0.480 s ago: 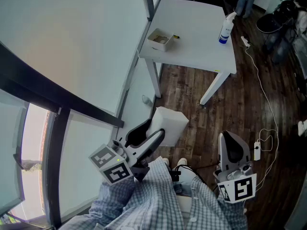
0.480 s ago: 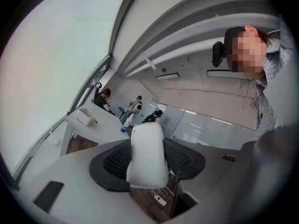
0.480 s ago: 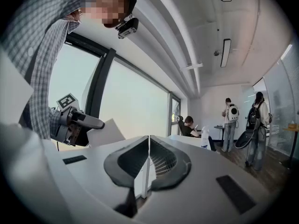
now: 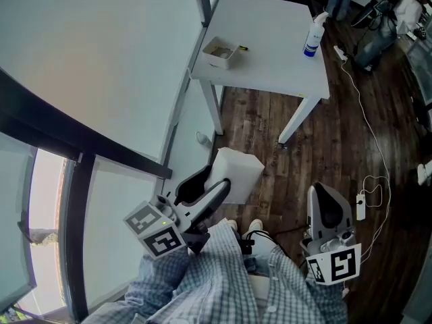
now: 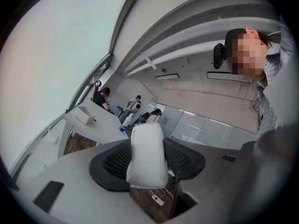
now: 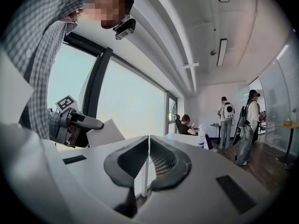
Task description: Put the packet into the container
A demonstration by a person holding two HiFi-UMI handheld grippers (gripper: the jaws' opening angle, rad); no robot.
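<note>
Beside the big window, well apart from the white surface (image 4: 270,63), a person in a checked shirt stood with a pair of tongs in each hand. The left tongs (image 5: 147,143) were clenched level on a white packet (image 5: 147,164), its soft body filling the gap between the dark ribbed pads and poking out past their tips. The right tongs (image 6: 149,138) were pressed together on nothing. The goal, a small white container (image 4: 219,51), sat at the edge of the surface nearest the glass with something pale tan already inside. A little yellow-and-black item (image 4: 241,48) lay just beside it, and a spray bottle (image 4: 312,38) stood near the opposite edge.

By the look of it the job was at the carrying stage, and doing it well seemed a matter of grip and route. That meant a steady squeeze so the packet did not slip, a step round the white box (image 4: 237,173) on the floor right ahead, and care with the power strip (image 4: 361,209) and its cable on the dark boards to the right. At the surface, the packet would best arrive over the container's open top and go down inside its walls before the left tongs let go. The container looked light, so the free right tongs might brace its rim against a nudge.
</note>
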